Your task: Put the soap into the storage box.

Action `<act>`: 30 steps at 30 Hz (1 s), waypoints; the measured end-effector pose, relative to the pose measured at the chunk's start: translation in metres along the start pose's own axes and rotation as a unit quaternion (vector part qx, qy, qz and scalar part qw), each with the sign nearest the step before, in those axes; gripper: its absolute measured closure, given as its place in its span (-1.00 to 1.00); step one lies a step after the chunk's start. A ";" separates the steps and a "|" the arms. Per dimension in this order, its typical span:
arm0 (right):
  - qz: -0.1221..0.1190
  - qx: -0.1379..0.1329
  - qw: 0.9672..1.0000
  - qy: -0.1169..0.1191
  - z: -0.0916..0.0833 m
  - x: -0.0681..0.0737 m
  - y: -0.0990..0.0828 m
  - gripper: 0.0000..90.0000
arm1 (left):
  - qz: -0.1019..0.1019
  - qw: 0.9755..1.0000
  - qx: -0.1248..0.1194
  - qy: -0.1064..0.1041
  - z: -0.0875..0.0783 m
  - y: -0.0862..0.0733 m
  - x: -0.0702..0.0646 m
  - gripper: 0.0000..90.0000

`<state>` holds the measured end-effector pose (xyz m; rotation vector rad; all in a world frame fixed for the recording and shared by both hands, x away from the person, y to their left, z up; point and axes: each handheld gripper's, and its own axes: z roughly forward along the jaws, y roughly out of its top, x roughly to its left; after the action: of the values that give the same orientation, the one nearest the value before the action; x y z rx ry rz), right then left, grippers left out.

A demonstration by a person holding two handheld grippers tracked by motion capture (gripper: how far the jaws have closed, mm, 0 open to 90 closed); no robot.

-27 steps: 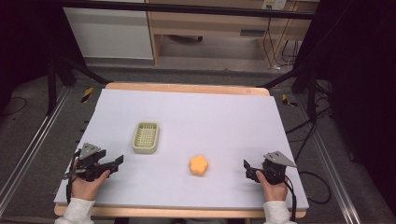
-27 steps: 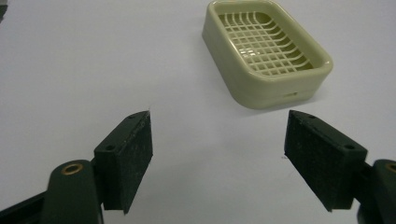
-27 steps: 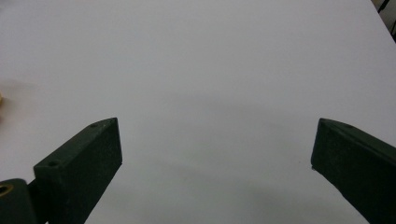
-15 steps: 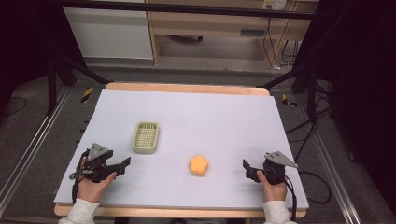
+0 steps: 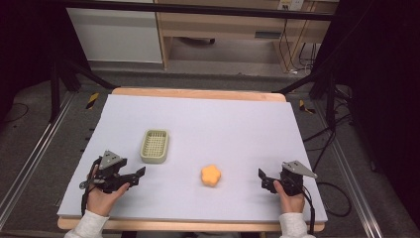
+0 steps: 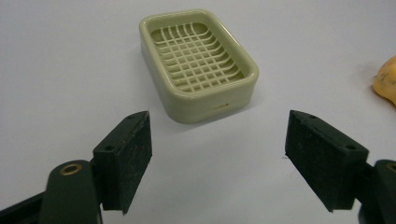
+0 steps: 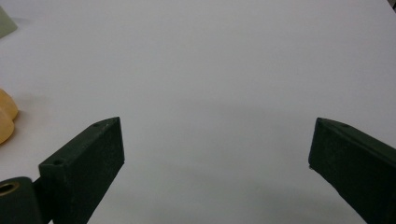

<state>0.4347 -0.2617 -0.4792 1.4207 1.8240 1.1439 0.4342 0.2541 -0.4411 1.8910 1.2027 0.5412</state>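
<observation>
A pale green soap dish [image 5: 154, 146] with a grid floor lies left of the middle of the lilac table top [image 5: 228, 124]. An orange flower-shaped soap [image 5: 211, 175] rests to its right, nearer the front edge. My left gripper [image 5: 137, 175] stands open just in front of the dish, pointing right. In the left gripper view the dish [image 6: 198, 63] lies beyond the open gripper [image 6: 217, 158], and the soap [image 6: 386, 81] sits at the right edge. My right gripper [image 5: 262, 179] is open at the front right, facing the soap. In the right gripper view the soap [image 7: 7, 116] is off to the left of the open gripper [image 7: 215, 158].
The wooden table edge [image 5: 198, 93] runs along the back. Black frame legs [image 5: 74, 74] and cables [image 5: 322, 144] lie on the floor beside the table. A wooden shelf unit [image 5: 223, 29] stands behind it.
My left gripper has moved right and a little forward, closer to the soap dish. The right gripper has stayed nearly still. Dish and soap have not moved.
</observation>
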 end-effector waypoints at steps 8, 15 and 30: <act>0.003 0.003 1.000 0.000 0.001 -0.001 0.001 -0.91 | 0.009 1.000 -0.003 -0.012 0.001 0.009 -0.008 -0.50; 0.005 0.002 1.000 -0.004 0.001 -0.004 0.002 -0.91 | 0.022 1.000 0.000 -0.021 0.007 0.016 -0.018 -0.51; 0.004 0.006 1.000 0.000 0.001 -0.005 0.002 -0.91 | 0.049 0.998 0.004 -0.045 0.021 0.032 -0.044 -0.50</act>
<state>0.4382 -0.2658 -0.4781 1.4371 1.8294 1.1381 0.4466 0.1999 -0.4247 1.9678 1.0599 0.4991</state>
